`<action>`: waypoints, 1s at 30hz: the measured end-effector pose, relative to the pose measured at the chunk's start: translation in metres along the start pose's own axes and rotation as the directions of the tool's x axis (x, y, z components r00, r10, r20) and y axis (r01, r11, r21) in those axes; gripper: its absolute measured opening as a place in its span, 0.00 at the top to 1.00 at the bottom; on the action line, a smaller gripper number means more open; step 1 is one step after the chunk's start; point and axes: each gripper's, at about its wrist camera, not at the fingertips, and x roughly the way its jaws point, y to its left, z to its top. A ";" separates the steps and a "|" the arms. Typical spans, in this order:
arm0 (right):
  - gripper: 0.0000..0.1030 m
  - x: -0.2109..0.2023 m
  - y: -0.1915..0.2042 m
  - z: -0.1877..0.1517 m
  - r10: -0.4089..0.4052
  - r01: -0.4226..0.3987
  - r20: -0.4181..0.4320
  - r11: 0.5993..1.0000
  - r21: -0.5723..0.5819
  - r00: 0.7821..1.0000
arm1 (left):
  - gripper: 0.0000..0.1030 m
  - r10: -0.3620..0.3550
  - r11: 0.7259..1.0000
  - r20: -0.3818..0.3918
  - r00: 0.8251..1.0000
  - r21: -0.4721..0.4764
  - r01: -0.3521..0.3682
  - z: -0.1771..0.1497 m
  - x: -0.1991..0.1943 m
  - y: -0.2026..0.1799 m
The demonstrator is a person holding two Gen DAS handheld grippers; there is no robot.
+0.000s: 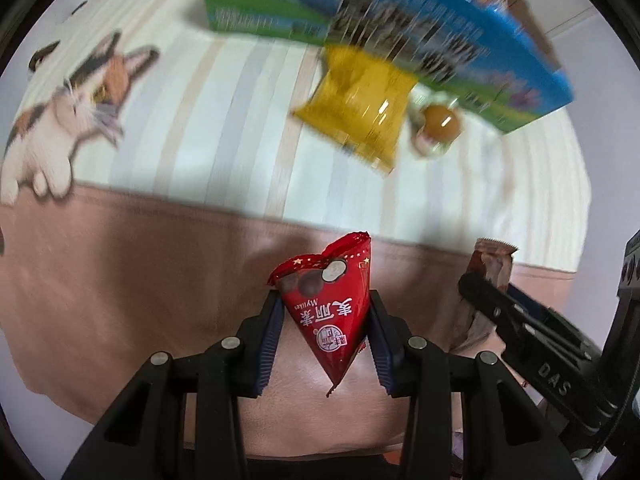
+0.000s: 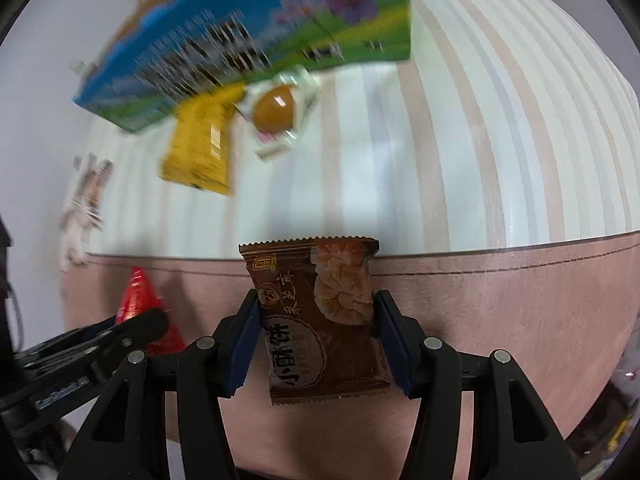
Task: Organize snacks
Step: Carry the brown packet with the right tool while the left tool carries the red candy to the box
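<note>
My left gripper (image 1: 325, 304) is shut on a red triangular chocolate packet (image 1: 326, 308), held above the pink edge of the tablecloth. My right gripper (image 2: 316, 308) is shut on a brown pastry packet (image 2: 320, 320); it also shows at the right of the left wrist view (image 1: 490, 276). The red packet also shows in the right wrist view (image 2: 140, 304), to the left. A blue and green carton (image 1: 400, 28) (image 2: 248, 40) stands at the far side. In front of it lie a yellow packet (image 1: 356, 108) (image 2: 204, 144) and a clear-wrapped brown egg (image 1: 440, 120) (image 2: 276, 108).
A striped tablecloth (image 2: 460, 140) with a pink border (image 1: 120, 280) covers the table. A cat picture (image 1: 68, 120) is printed on the cloth at the left. Both views are motion-blurred.
</note>
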 end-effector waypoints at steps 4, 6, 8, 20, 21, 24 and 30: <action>0.43 -0.036 0.013 0.016 0.072 -0.072 0.063 0.997 0.001 0.995 | 0.63 -0.058 0.998 0.065 0.996 0.033 0.056 0.021 -0.035 -0.014; 0.43 -0.066 0.020 0.028 0.109 -0.109 0.103 0.994 -0.005 0.989 | 0.63 -0.090 0.995 0.088 0.992 0.051 0.086 0.036 -0.053 -0.020; 0.43 -0.089 0.026 0.044 0.138 -0.138 0.140 0.990 -0.013 0.980 | 0.63 -0.121 0.991 0.119 0.986 0.078 0.112 0.060 -0.070 -0.036; 0.43 -0.144 0.026 0.188 0.103 -0.111 0.253 0.994 0.019 0.962 | 0.63 -0.128 0.975 0.201 0.971 0.204 0.086 0.204 -0.127 -0.064; 0.43 -0.139 0.024 0.202 0.091 -0.100 0.240 0.995 0.025 0.966 | 0.63 -0.122 0.976 0.200 0.972 0.204 0.080 0.215 -0.126 -0.065; 0.43 -0.122 0.017 0.236 0.062 -0.073 0.206 0.996 0.047 0.977 | 0.63 -0.100 0.978 0.178 0.979 0.201 0.063 0.248 -0.114 -0.065; 0.41 -0.071 0.009 0.281 -0.028 0.022 0.109 0.998 0.057 0.994 | 0.56 -0.025 0.979 0.041 0.999 0.204 0.016 0.294 -0.058 -0.064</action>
